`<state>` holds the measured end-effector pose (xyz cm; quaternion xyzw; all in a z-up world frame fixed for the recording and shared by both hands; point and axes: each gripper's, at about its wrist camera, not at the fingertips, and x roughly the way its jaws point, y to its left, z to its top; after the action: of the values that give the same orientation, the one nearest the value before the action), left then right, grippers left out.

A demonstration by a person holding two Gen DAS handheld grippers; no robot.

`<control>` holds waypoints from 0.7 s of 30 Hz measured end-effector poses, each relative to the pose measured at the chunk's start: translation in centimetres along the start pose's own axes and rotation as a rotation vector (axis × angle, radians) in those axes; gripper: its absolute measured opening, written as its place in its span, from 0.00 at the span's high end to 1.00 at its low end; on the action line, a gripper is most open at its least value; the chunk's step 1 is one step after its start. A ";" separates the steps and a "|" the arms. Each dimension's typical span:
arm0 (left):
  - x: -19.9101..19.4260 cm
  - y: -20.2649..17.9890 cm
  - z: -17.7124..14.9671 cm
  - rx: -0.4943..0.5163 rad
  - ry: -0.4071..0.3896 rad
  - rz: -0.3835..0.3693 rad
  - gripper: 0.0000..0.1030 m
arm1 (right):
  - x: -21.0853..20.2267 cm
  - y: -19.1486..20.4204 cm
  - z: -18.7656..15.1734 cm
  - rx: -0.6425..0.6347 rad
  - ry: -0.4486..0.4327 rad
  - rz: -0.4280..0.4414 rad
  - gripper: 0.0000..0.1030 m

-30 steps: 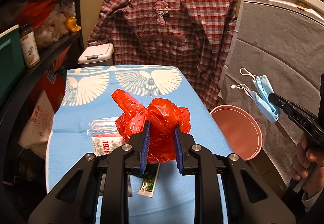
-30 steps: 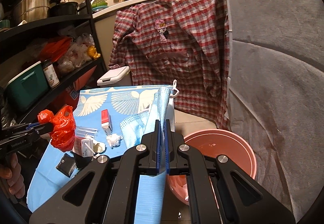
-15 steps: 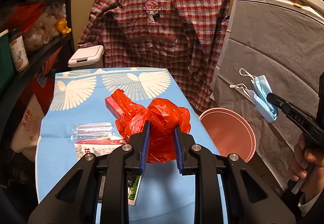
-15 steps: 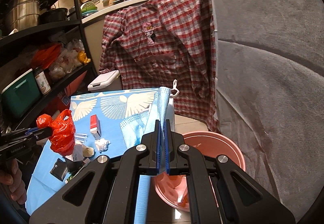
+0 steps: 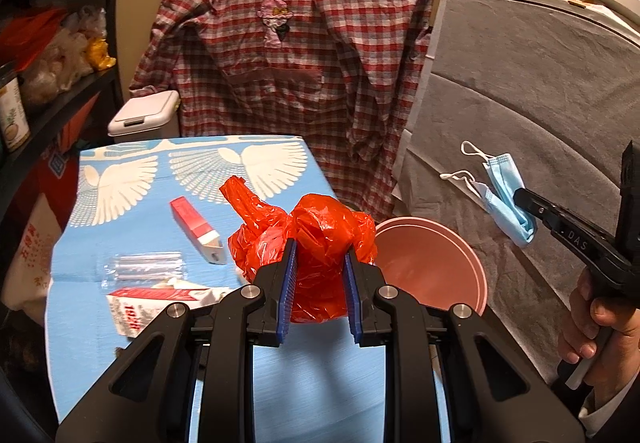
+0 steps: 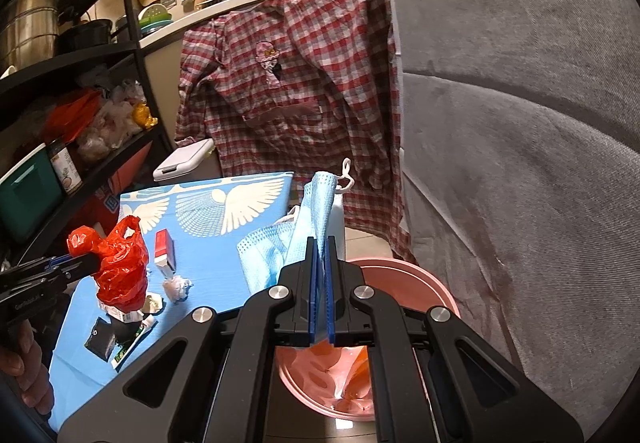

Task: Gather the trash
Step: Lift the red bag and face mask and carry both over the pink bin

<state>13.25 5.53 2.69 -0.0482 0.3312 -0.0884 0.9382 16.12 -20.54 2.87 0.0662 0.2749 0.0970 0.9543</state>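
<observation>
My left gripper [image 5: 319, 263] is shut on a crumpled red plastic bag [image 5: 316, 239] and holds it above the blue table's [image 5: 320, 383] right edge, next to the pink bin [image 5: 432, 267]. The bag also shows in the right wrist view [image 6: 120, 275]. My right gripper [image 6: 320, 263] is shut on a blue face mask [image 6: 316, 207] and holds it over the pink bin [image 6: 400, 283]. The mask also shows in the left wrist view [image 5: 504, 195].
On the table lie a red and white box [image 5: 196, 229], a clear wrapper [image 5: 140, 267], a white carton [image 5: 148, 303], a tissue wad [image 6: 176, 287], a black packet [image 6: 100, 337] and a green tube [image 6: 132, 343]. A plaid shirt [image 5: 296, 63] hangs behind. Shelves [image 6: 60, 123] stand left, a grey cover [image 6: 520, 163] right.
Both grippers have shifted right toward the pink bin, still holding the red bag and the mask. More of the table's trash shows in the left wrist view.
</observation>
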 end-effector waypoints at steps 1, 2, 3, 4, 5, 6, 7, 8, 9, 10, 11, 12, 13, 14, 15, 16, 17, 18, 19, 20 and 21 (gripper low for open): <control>0.2 -0.3 0.0 0.001 0.001 -0.006 0.79 | 0.0 -0.1 0.1 0.002 0.002 -0.002 0.96; 0.4 -0.6 0.1 0.003 0.003 -0.012 0.79 | 0.1 -0.3 0.1 0.005 0.004 -0.004 0.96; 0.6 -0.9 0.1 0.006 0.005 -0.021 0.79 | 0.2 -0.5 0.2 0.007 0.006 -0.005 0.96; 0.9 -1.3 0.1 0.010 0.007 -0.029 0.79 | 0.3 -0.7 0.2 0.008 0.008 -0.008 0.96; 1.1 -1.7 0.1 0.013 0.009 -0.035 0.79 | 0.3 -0.9 0.2 0.009 0.009 -0.010 0.96; 1.4 -2.0 0.1 0.015 0.010 -0.042 0.79 | 0.4 -1.0 0.2 0.010 0.010 -0.013 0.96; 1.6 -2.4 0.1 0.017 0.013 -0.049 0.79 | 0.4 -1.1 0.2 0.011 0.011 -0.015 0.96; 1.8 -2.6 0.1 0.018 0.014 -0.054 0.79 | 0.4 -1.2 0.3 0.011 0.012 -0.018 0.96; 2.1 -3.0 0.1 0.021 0.016 -0.064 0.79 | 0.5 -1.4 0.3 0.010 0.013 -0.022 0.96; 2.4 -3.4 0.2 0.024 0.019 -0.074 0.79 | 0.4 -1.4 0.2 0.010 0.014 -0.026 0.96; 2.5 -3.6 0.2 0.025 0.020 -0.081 0.79 | 0.5 -1.5 0.2 0.010 0.016 -0.028 0.96; 2.8 -4.0 0.3 0.027 0.022 -0.092 0.79 | 0.5 -1.6 0.3 0.012 0.017 -0.030 0.96; 3.1 -4.3 0.3 0.029 0.025 -0.101 0.79 | 0.6 -1.7 0.3 0.013 0.018 -0.031 0.96; 3.4 -4.6 0.4 0.030 0.027 -0.108 0.79 | 0.7 -1.8 0.3 0.013 0.020 -0.033 0.96; 3.7 -4.9 0.4 0.032 0.030 -0.116 0.79 | 0.7 -1.8 0.3 0.013 0.022 -0.035 0.96; 4.0 -5.2 0.5 0.033 0.033 -0.124 0.79 | 0.8 -1.9 0.4 0.015 0.024 -0.038 0.96; 4.5 -5.6 0.6 0.034 0.039 -0.135 0.79 | 0.8 -2.0 0.4 0.017 0.026 -0.038 0.96; 4.8 -6.0 0.6 0.037 0.043 -0.143 0.79 | 0.9 -2.0 0.4 0.018 0.028 -0.039 0.96; 5.0 -6.3 0.7 0.040 0.045 -0.147 0.79 | 0.9 -2.1 0.4 0.019 0.030 -0.041 0.96; 5.4 -6.7 0.7 0.045 0.048 -0.154 0.79 | 1.0 -2.2 0.4 0.019 0.032 -0.042 0.96; 5.6 -7.1 0.7 0.047 0.049 -0.160 0.79 | 1.1 -2.1 0.4 0.018 0.033 -0.044 0.96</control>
<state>17.05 -2.50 0.82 -0.0503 0.3471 -0.1719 0.9206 17.52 -22.41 2.25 0.0673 0.2931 0.0746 0.9508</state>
